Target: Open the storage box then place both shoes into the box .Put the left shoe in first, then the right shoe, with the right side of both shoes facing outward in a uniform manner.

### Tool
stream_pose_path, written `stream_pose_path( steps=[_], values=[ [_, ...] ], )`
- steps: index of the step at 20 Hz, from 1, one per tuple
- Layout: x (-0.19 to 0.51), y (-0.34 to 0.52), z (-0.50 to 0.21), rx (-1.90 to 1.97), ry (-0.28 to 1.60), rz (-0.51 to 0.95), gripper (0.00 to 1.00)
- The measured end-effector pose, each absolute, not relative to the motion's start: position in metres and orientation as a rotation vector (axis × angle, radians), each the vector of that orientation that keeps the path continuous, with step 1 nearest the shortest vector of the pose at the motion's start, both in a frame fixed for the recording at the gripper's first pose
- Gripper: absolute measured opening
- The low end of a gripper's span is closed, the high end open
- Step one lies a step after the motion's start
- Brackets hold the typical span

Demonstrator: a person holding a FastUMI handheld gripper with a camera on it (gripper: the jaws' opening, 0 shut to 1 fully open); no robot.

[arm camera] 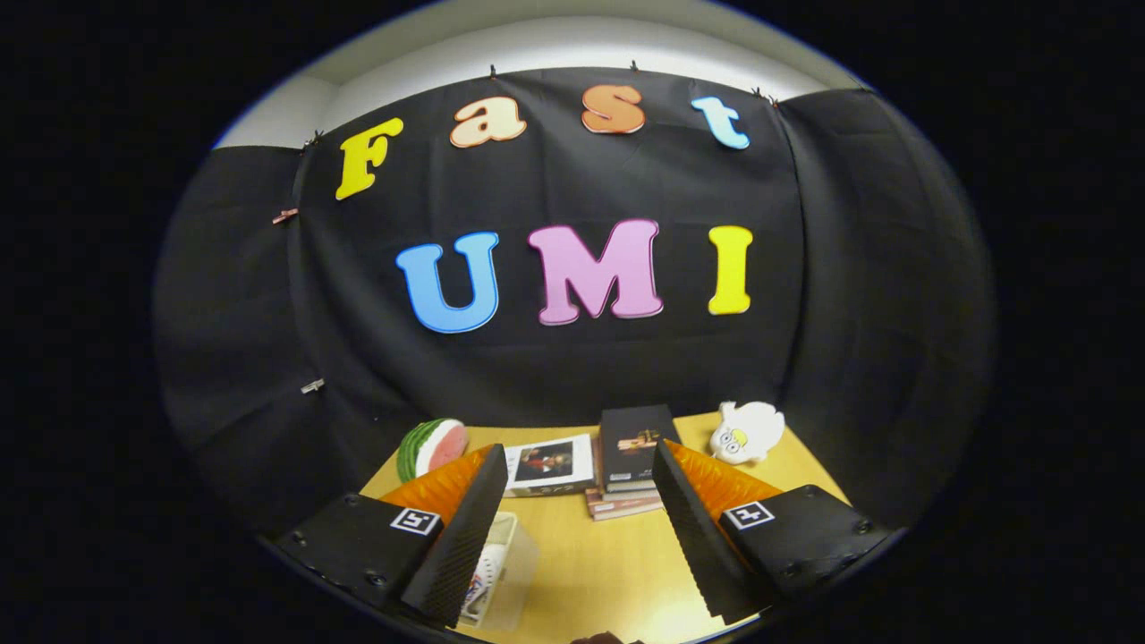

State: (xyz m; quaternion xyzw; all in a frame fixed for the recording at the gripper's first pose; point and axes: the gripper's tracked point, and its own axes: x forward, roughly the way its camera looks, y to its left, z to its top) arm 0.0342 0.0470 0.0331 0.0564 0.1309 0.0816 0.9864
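A round slice of toy watermelon [433, 446] sits at the far left of the yellow wooden table [599, 572]. The see-through plastic storage box [504, 572] lies just behind the left finger, maybe with a shoe inside. The gripper [572, 537] is spread wide, holding nothing. Beyond it are a white picture book [549, 464], stacked dark books [633, 456], then a white plush toy [747, 431].

Table [590, 563]: tan yellow. Watermelon slice toy [432, 445]: green-striped rind, red flesh. Plush toy [748, 431]: white, yellow face patch. Book [637, 443]: black cover. Storage box [501, 572], lower left of frame: clear plastic, white shoe [477, 580] showing through.
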Motion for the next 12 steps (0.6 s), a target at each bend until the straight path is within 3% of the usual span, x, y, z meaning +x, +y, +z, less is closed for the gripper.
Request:
stream_pose_path(
  steps=[5, 12],
  values=[
    [0.041, -0.001, 0.056, 0.020, 0.108, 0.110, 0.99],
    [0.055, -0.046, 0.039, -0.014, 0.076, 0.109, 0.98]
  ],
)
